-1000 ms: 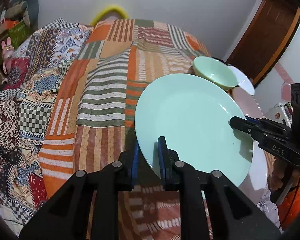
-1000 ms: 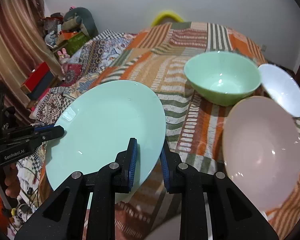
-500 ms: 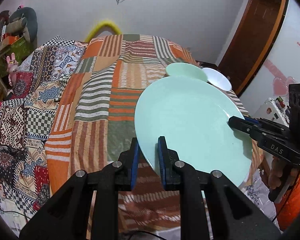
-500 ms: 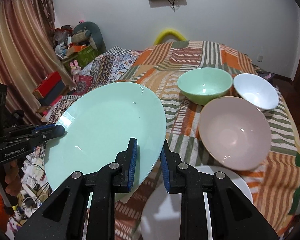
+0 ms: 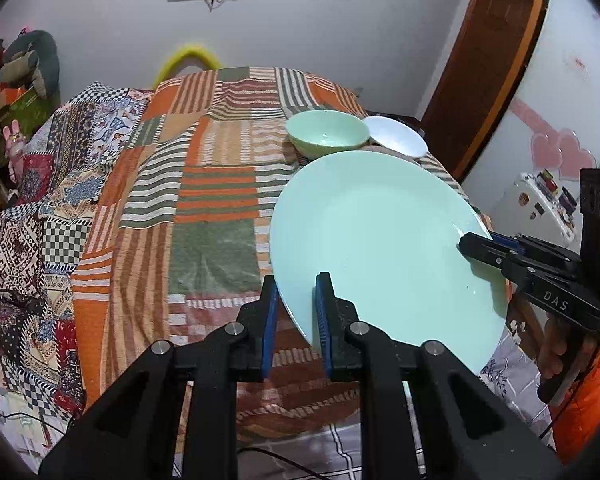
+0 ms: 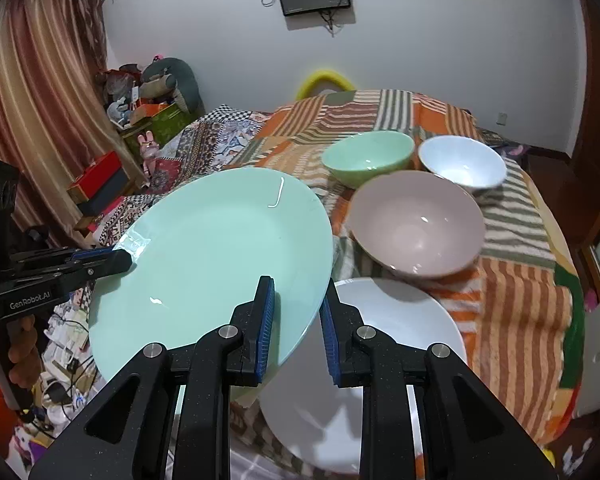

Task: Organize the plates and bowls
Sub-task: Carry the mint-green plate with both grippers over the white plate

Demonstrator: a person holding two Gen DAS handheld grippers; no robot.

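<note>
Right wrist view, both tools (image 6: pixel 296 328) clamping mint plate (image 6: pixel 220 248)

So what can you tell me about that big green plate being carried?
The green plate is large, round, pale mint and glossy like glazed ceramic, plain, with no visible chips. It is lifted clear of the striped blanket, tilted, empty. The left hand-held gripper pinches one rim, the right hand-held gripper the opposite rim. Nothing else touches it.
</note>
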